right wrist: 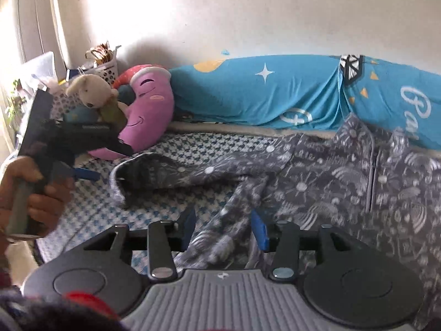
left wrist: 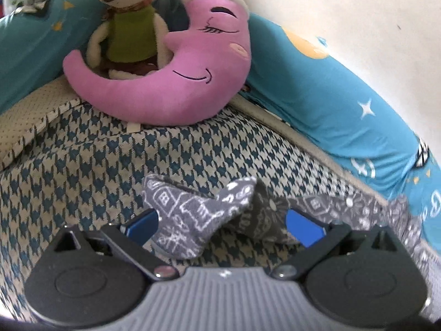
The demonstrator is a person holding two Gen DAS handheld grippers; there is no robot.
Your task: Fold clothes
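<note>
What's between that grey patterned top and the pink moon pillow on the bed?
Only bare houndstooth bedcover. In the left wrist view it runs uncovered from the grey garment's sleeve end up to the moon pillow; the right wrist view shows the same gap.

Pink moon pillow cradling rabbit doll, blue star-print bedding behind.

Daylight enters from the upper left of the right wrist view, washing out the wall into glare. The left wrist view is evenly lit, with soft shadow beneath the moon cushion. Fisheye distortion bows the blue bolster and darkens the corners. Motion blur smears the grey patterned garment ahead of the right gripper and the person's hand at far left.
</note>
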